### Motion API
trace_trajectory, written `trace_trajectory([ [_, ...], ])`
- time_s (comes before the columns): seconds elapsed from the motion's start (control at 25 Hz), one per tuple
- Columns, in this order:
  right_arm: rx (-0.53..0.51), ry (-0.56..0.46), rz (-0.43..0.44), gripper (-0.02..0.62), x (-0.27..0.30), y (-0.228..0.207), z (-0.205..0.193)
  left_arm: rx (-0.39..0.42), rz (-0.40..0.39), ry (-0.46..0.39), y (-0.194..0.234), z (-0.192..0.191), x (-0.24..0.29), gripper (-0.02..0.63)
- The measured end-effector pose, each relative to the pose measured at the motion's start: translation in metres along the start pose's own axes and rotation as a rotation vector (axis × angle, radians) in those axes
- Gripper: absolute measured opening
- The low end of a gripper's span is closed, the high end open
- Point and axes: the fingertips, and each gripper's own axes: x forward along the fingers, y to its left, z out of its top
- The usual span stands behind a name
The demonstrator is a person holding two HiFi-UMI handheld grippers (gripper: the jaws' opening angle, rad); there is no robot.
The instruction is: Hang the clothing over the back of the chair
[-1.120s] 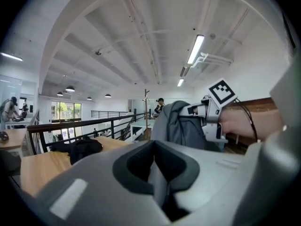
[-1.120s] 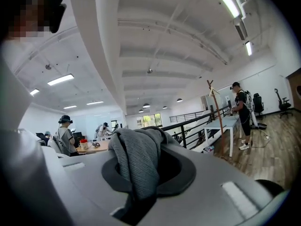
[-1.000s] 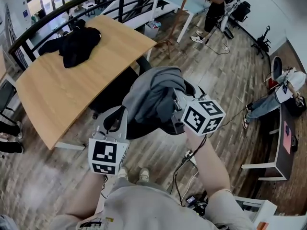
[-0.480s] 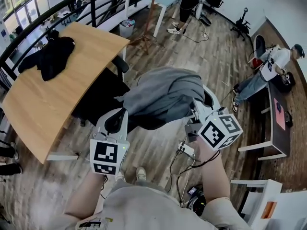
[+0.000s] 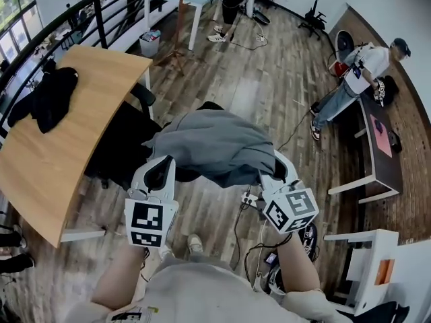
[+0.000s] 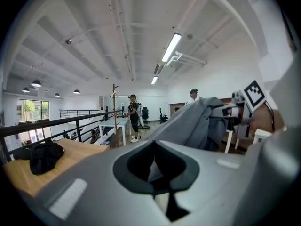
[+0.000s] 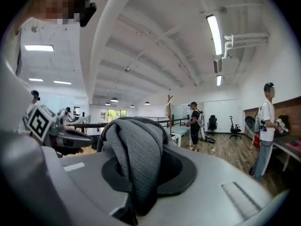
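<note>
1. The grey garment [image 5: 212, 147] is stretched out in mid-frame of the head view, held up between the two grippers and over the wood floor [image 5: 242, 93].
2. A second ago it was a bunched heap, close against the wooden table [image 5: 60, 160]. Now it is spread wider and flatter, and the grippers stand farther apart.
3. The left gripper [image 5: 163, 170] sits at the garment's lower left edge. In its own view the jaws are nearly together, with a thin pale strip of the cloth pinched between them [image 6: 157, 173].
4. The right gripper [image 5: 275, 175] is at the garment's lower right. Its own view shows the jaws clamped on a thick ribbed fold of the grey cloth [image 7: 141, 187], which bulges up over them.
5. The black chair [image 5: 121, 147] is just left of the garment, tucked against the table. I cannot tell whether the cloth touches it.
6. The table has slid from the upper middle to the left side of the frame. The black clothing [image 5: 47, 99] lying on it now sits near the left border.
7. A person [image 5: 357, 73] by the dark desk on the right now shows higher and fuller in the frame than before.
</note>
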Motion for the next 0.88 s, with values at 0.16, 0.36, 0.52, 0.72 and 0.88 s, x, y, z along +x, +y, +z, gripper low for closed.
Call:
trace_trajectory([
  [0.16, -0.008, 0.082, -0.044, 0.064, -0.005, -0.011, -0.042, 0.004, -0.019, 0.02, -0.009, -0.005, 0.007, 0.002],
  [0.36, 0.108, 0.181, -0.045, 0.066, -0.012, -0.015, -0.1, 0.013, -0.018, 0.047, -0.014, -0.014, 0.011, 0.002],
  [0.52, 0.163, 0.227, -0.048, 0.069, -0.015, -0.009, -0.14, 0.025, -0.017, 0.072, -0.019, -0.026, 0.012, 0.002],
  [0.72, 0.295, 0.263, -0.015, 0.076, -0.023, 0.0, -0.181, 0.037, -0.015, 0.1, -0.042, -0.036, 0.009, 0.003],
  [0.88, 0.394, 0.255, 0.008, 0.088, -0.019, 0.005, -0.192, 0.05, -0.02, 0.124, -0.051, -0.041, 0.008, 0.002],
])
